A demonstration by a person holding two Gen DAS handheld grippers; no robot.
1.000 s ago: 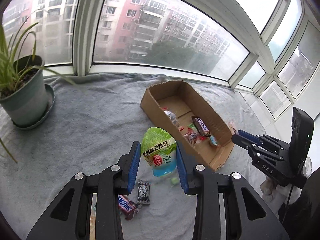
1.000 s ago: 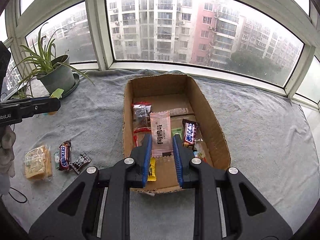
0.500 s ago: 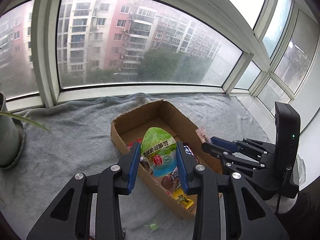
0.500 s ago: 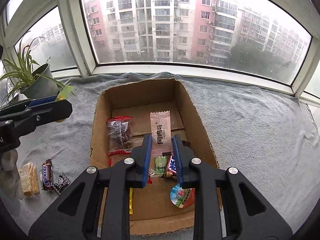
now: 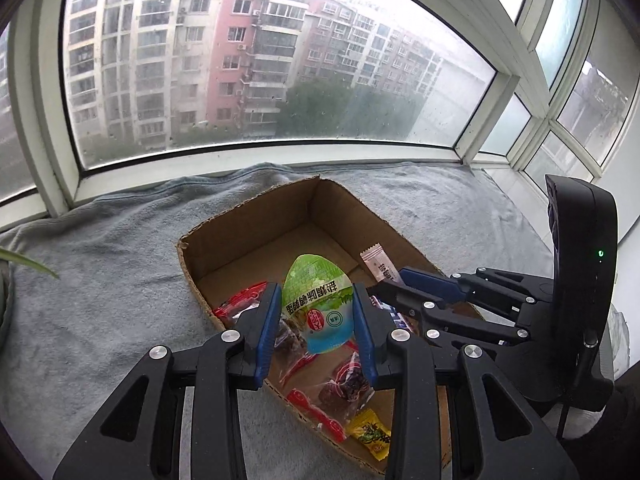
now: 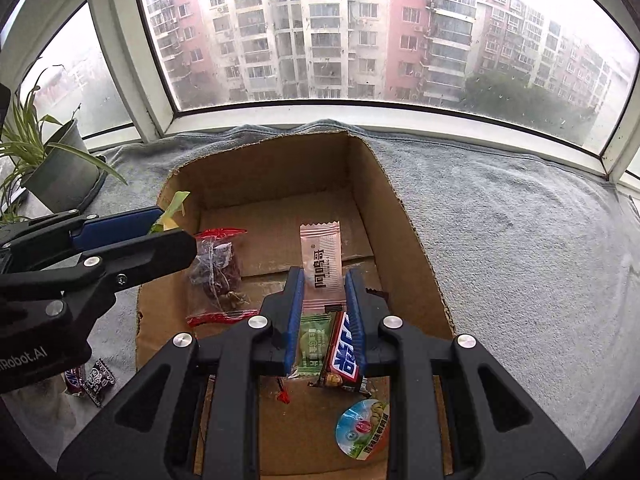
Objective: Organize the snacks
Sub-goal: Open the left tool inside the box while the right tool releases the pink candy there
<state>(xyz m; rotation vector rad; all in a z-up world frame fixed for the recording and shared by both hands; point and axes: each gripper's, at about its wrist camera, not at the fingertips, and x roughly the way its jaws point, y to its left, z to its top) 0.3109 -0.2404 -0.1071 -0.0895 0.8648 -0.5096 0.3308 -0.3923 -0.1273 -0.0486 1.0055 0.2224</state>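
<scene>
My left gripper is shut on a green egg-shaped snack pack and holds it above the near end of an open cardboard box. My right gripper is shut on a pink sachet, held upright over the middle of the box. The left gripper reaches in over the box's left wall in the right wrist view. The right gripper comes in from the right in the left wrist view. A Snickers bar, a green candy, a dried-fruit pack and a round-lidded snack lie in the box.
The box sits on a grey blanket below a bay window. A potted plant stands at the far left. A second Snickers bar and a black candy lie on the blanket left of the box. A yellow candy lies at the box's near end.
The left gripper has carried the green pack from the blanket on the left to above the box. The right gripper has moved forward and down over the box with the pink sachet.
</scene>
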